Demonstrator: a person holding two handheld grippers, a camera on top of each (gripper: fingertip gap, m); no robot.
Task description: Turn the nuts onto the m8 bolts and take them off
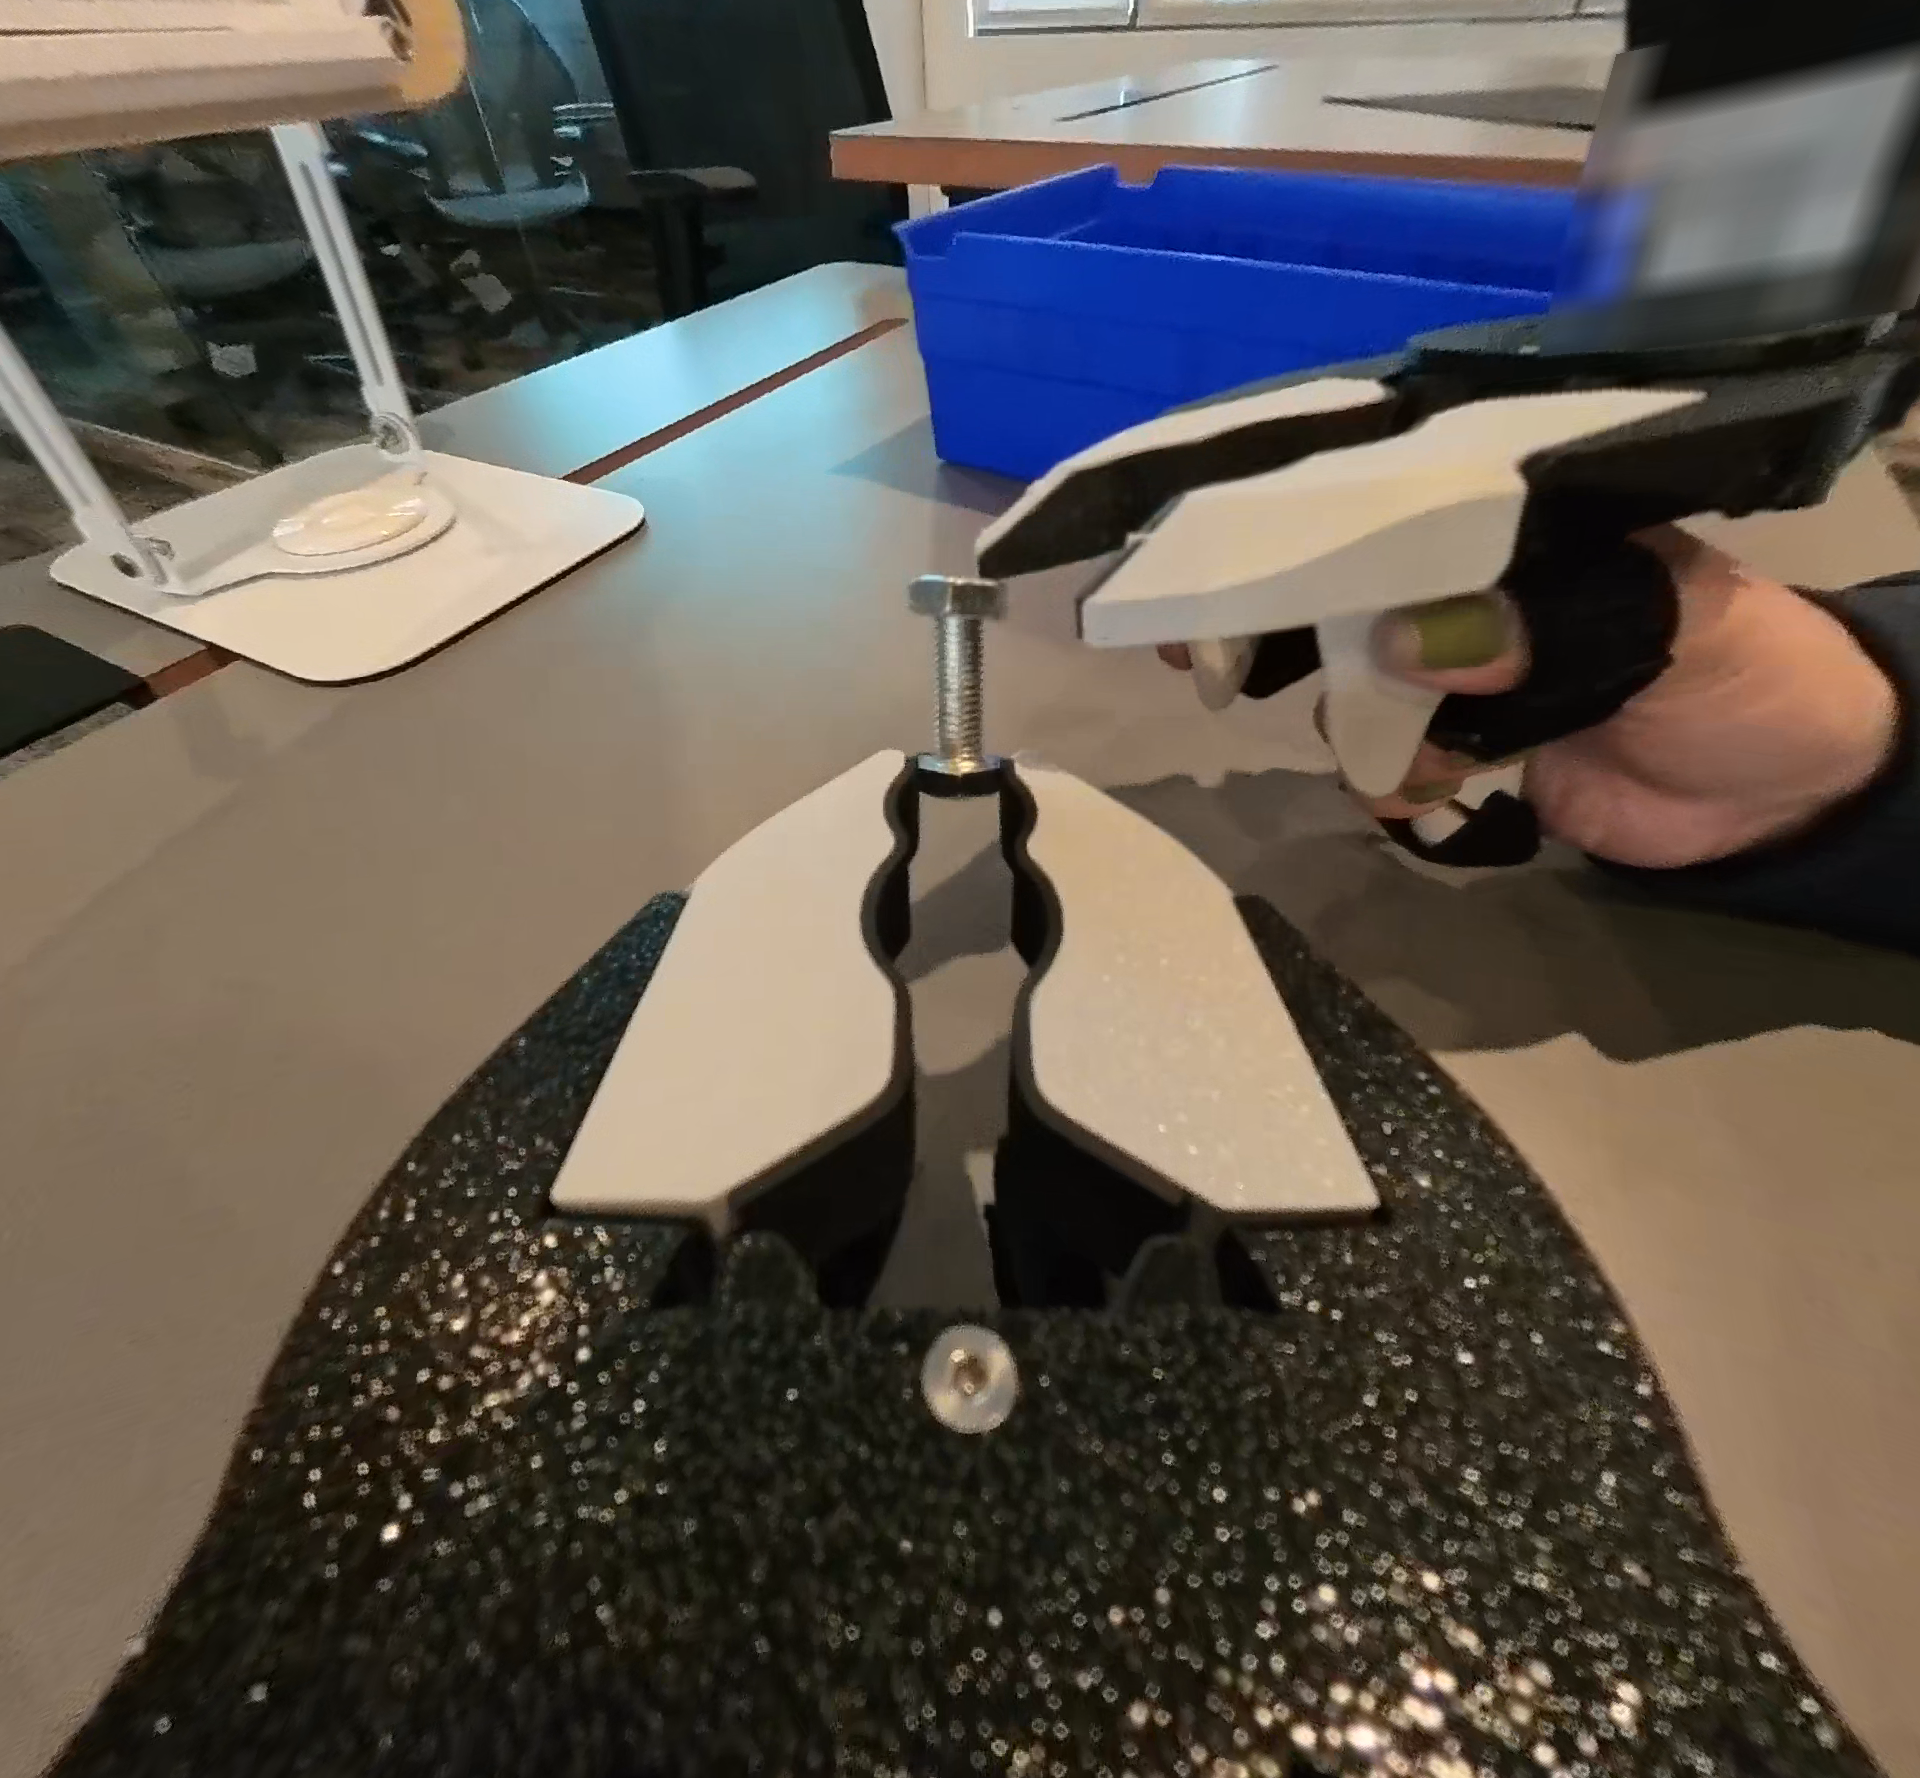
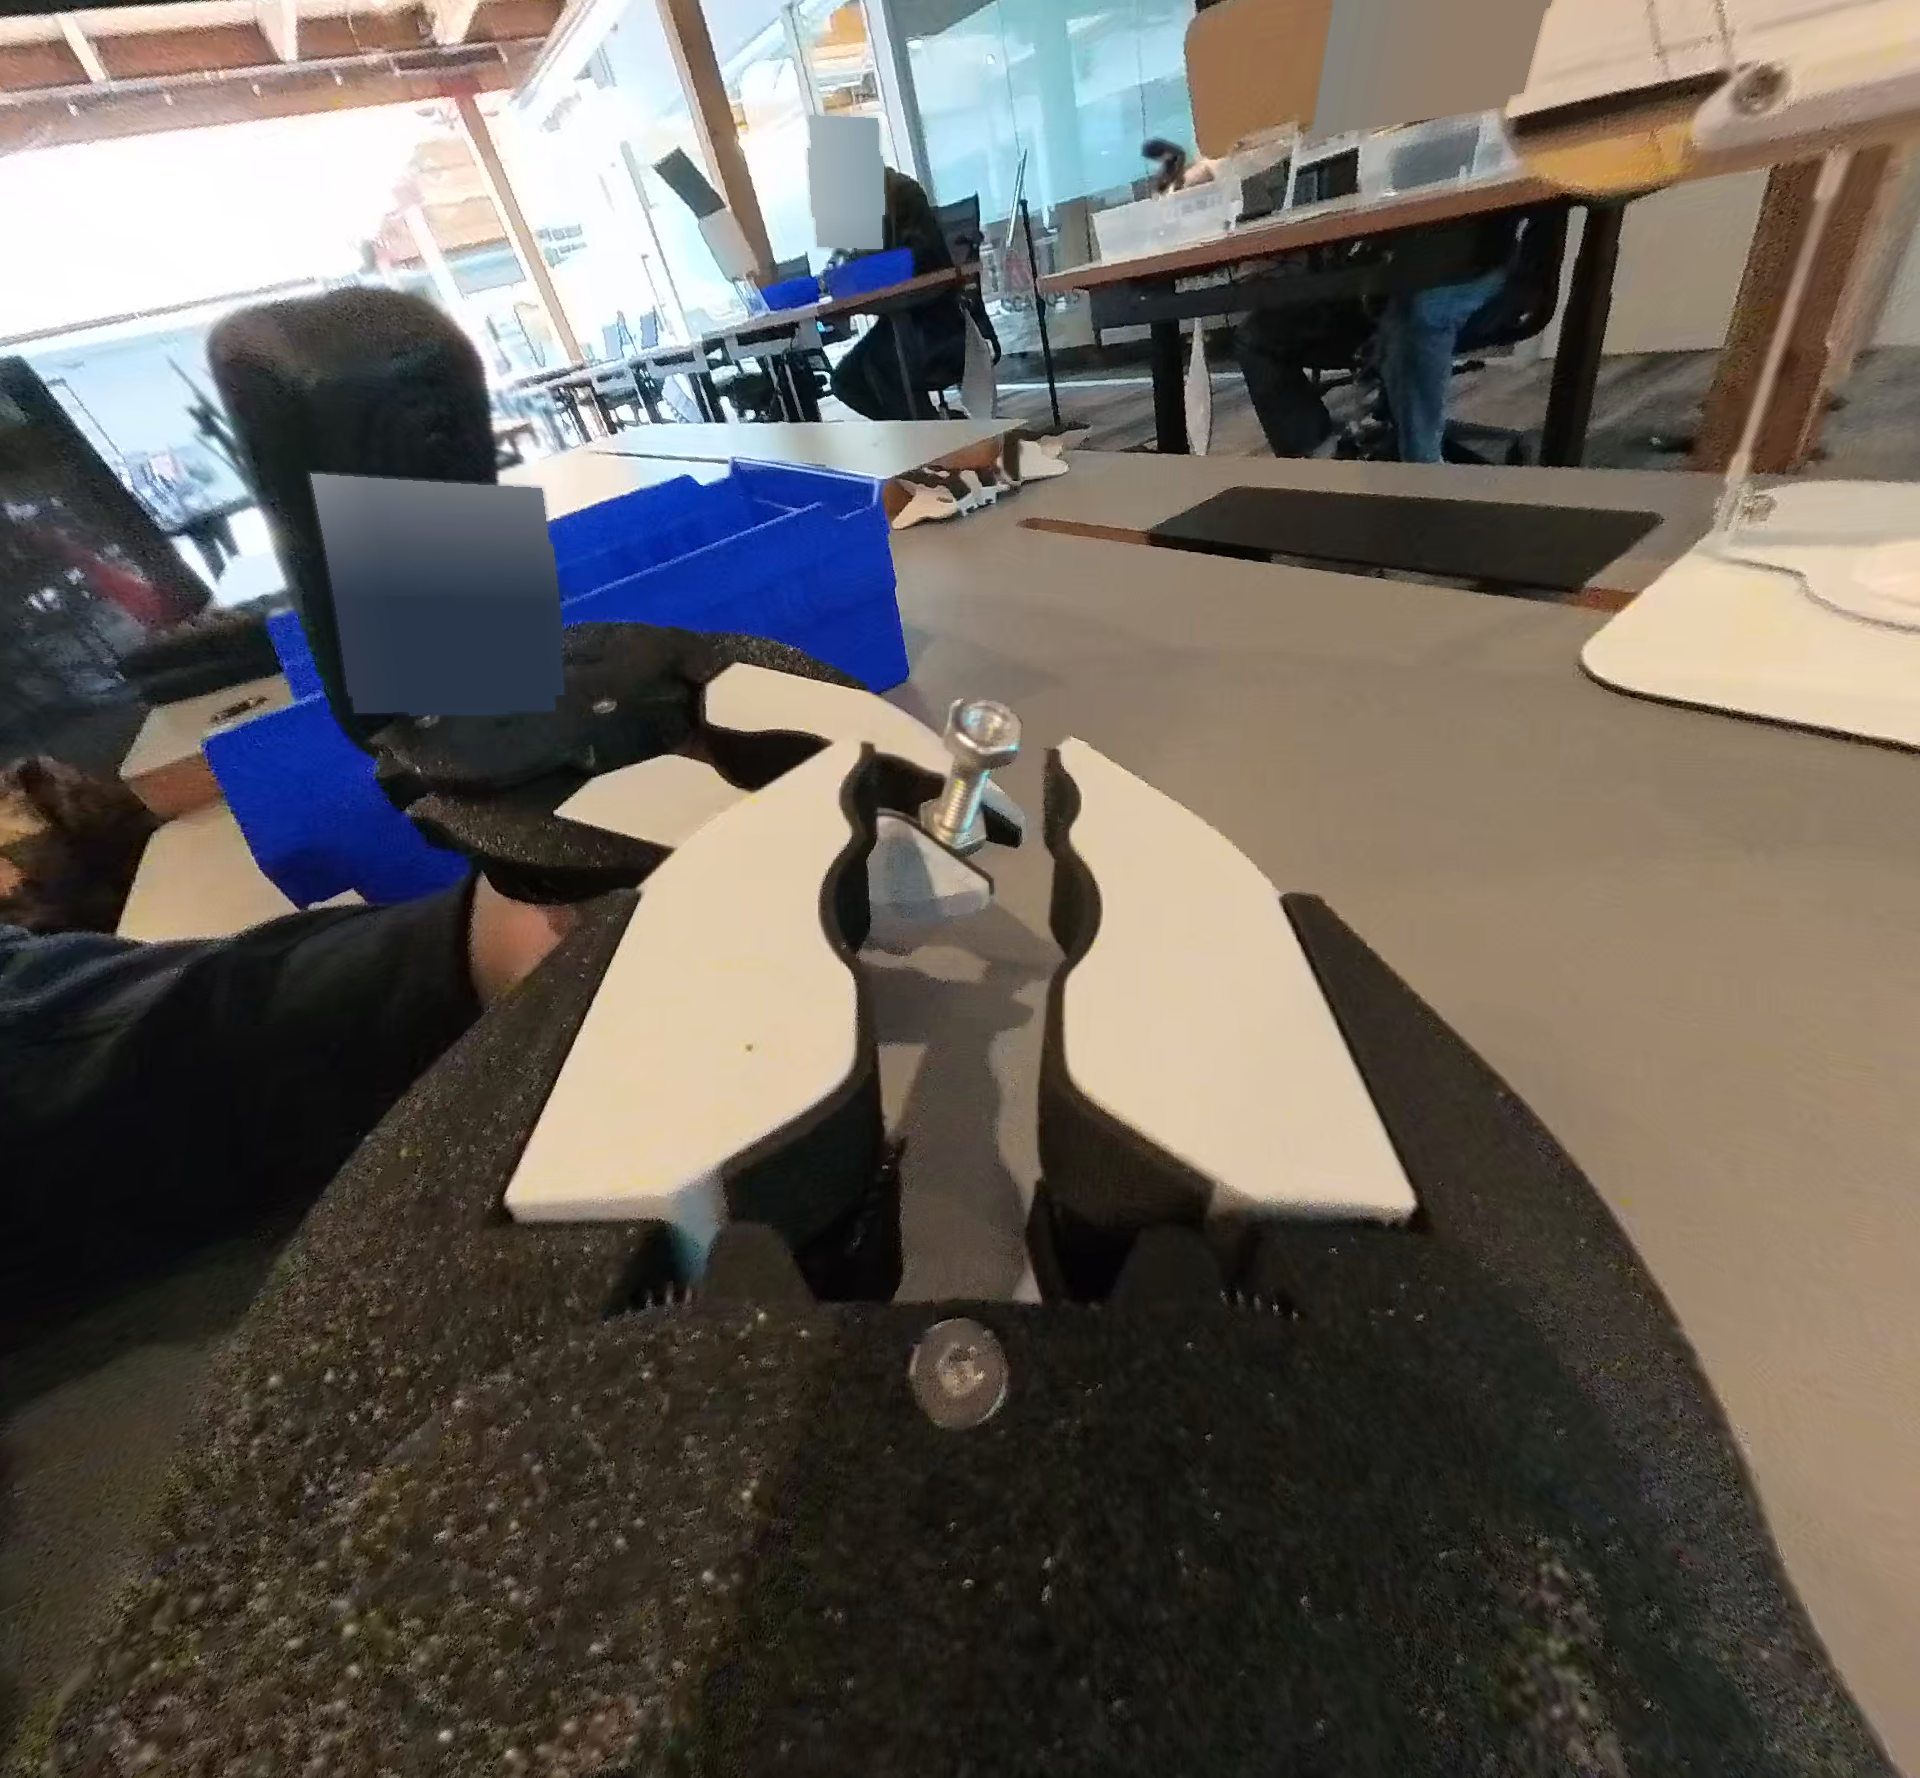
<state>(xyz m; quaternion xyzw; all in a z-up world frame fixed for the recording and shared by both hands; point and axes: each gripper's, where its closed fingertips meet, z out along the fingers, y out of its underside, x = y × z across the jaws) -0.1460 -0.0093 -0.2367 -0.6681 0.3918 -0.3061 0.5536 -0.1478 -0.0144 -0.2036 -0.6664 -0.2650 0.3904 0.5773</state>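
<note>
**Nut pinched at the left tool's tips, right tool spread beside the bolt head**

Grey and matte, the surface (image 1: pixel 436 897) carries both tools, with office desks, chairs and glass partitions blurred behind. Ahead of the left tool (image 1: pixel 958 778), its 2 white-topped, black-padded fingers (image 1: pixel 821 897) are closed on a small silver hexagonal steel nut (image 1: pixel 958 767), 1 pad pressing each side at the very tips. A silver threaded steel bolt (image 1: pixel 956 679) rises upright out of that nut, hexagonal head on top, well above the fingers.

Up and to the right of the left tool, the right tool (image 1: pixel 1049 575) is held in a person's hand (image 1: pixel 1662 741). Its 2 fingers stand spread; the upper fingertip sits just beside the bolt head, and contact cannot be told. In the right wrist view the bolt (image 2: pixel 971 778) leans between the right tool's (image 2: pixel 956 772) parted fingertips, neither pad pressing it, with the left tool (image 2: pixel 727 772) reaching in from the left below.

Beyond the right tool lies a blue rectangular plastic bin (image 1: pixel 1226 326). Far left of the left tool stands a white flat metal stand base (image 1: pixel 343 565).
</note>
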